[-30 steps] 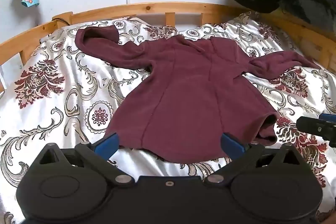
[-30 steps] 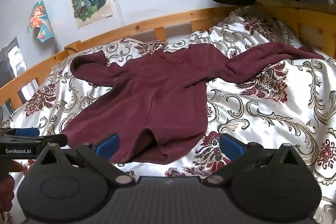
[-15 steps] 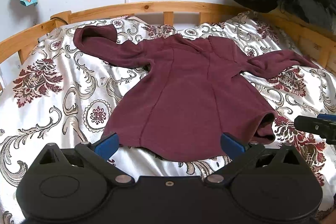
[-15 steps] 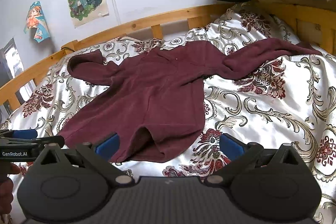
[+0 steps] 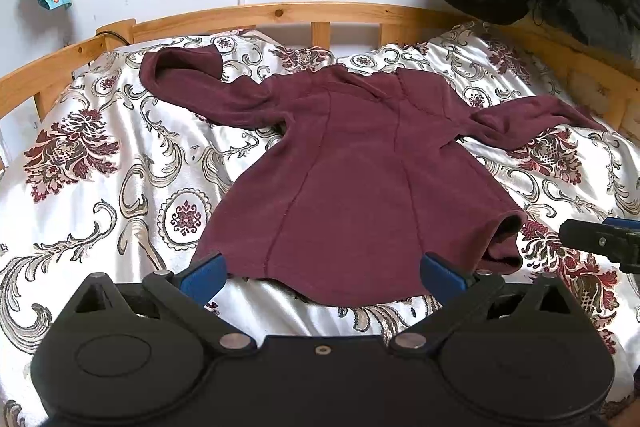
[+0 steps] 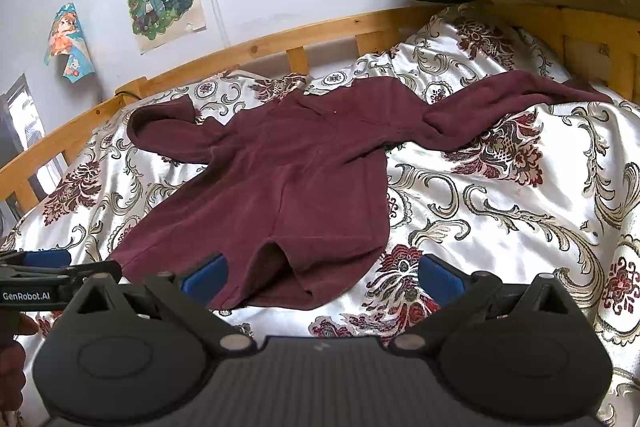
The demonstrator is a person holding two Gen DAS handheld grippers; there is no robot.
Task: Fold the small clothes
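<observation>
Top [image 5: 352,179] lies spread flat on the bedspread [image 5: 100,187], collar toward the headboard [image 5: 280,13], hem nearest me. Both sleeves are out to the sides: one sleeve [image 5: 200,91] runs toward the far corner with its cuff curled, the other sleeve [image 6: 500,103] trails toward the opposite rail. The hem corner [image 5: 504,239] on my right side is rolled under, showing an open pocket of cloth.

My left gripper [image 5: 324,271] hangs just short of the hem, jaws spread wide, nothing between them. My right gripper [image 6: 320,275] hangs over the rolled corner, also spread and empty. Each is visible at the edge of the other's view, level with the hem.

Step in hand, as I judge it: the approach before the first fold. No fold made yet.

Next move likely wants that rolled corner flattened first, or the crease will set crooked. Then a pinch on a sleeve or side edge, carried across the body. The satin looks slick, so I expect the top to slide if I drag rather than lift.
</observation>
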